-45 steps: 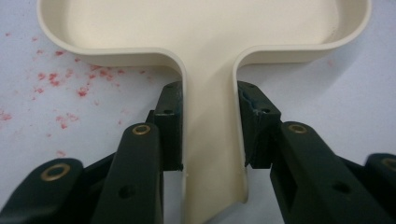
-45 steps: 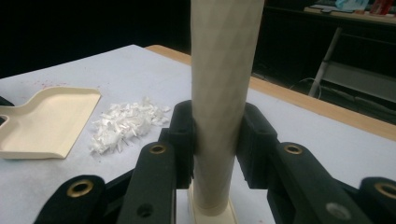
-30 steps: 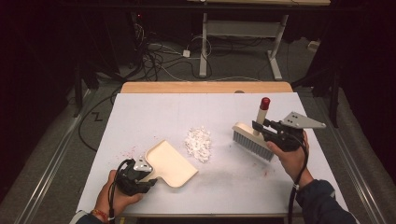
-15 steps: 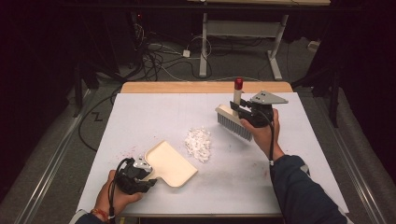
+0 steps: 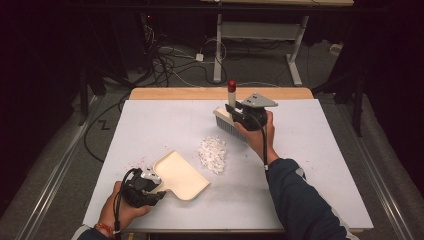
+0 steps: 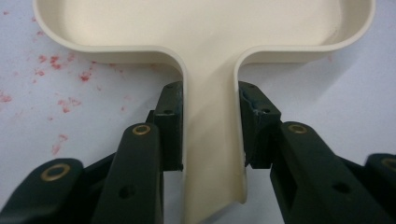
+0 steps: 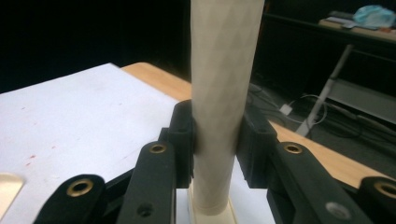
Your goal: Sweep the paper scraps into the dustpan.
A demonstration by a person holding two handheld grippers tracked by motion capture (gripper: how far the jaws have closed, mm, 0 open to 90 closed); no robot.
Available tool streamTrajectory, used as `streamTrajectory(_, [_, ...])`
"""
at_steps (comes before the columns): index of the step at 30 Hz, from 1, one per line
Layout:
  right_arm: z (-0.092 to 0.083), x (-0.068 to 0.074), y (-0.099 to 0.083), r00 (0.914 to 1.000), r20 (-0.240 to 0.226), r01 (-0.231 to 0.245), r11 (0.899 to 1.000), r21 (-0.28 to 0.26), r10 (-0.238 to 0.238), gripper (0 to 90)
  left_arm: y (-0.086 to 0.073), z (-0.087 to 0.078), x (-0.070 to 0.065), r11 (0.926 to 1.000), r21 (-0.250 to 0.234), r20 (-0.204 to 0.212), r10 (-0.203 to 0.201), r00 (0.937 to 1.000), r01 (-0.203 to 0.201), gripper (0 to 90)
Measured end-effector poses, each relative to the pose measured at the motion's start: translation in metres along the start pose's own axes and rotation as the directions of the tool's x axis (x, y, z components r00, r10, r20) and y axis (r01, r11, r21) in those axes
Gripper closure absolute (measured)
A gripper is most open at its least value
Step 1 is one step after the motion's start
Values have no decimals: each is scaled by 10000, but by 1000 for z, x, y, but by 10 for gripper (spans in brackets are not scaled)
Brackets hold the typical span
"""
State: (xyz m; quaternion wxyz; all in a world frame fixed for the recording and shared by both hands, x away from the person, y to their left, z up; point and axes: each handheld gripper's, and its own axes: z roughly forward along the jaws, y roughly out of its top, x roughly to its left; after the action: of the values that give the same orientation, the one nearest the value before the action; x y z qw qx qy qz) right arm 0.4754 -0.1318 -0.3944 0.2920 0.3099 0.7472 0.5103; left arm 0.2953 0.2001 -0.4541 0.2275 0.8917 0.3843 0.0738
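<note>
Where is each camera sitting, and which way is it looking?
High view: sits above the person's side, looks forward and down on the table; both forearms, the left gripper and right gripper show.
Left gripper view: rides on the left gripper, looks along its jaws at the dustpan; its own black jaws show.
Right gripper view: rides on the right gripper, looks past the brush handle across the table to the floor beyond; its own jaws show.
Shared: high and left gripper views both show the dustpan.

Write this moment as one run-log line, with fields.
left gripper: shut on dustpan handle | right gripper: shut on brush handle, beyond scraps | white scraps: piled between dustpan and brush
</note>
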Motion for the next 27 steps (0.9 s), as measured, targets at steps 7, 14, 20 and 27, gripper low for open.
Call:
streamTrajectory(7, [4,19,-5,9969,-764,205,9998,86,-198,711,-1,0,0,10000,17,0,65,10000,-65,630])
streamTrajectory(14, [-4,32,-9,9907,-1334,265,9996,33,-259,709,-1,0,0,10000,17,-6,72,10000,-72,630])
streamTrajectory(20, [-8,43,-10,9901,-1339,407,9991,-85,-415,709,1,1,0,9999,108,-31,105,9999,-105,630])
streamTrajectory(27, [-10,49,-11,9897,-1408,233,9997,-73,-241,707,2,3,-1,9999,91,-13,109,9999,-109,630])
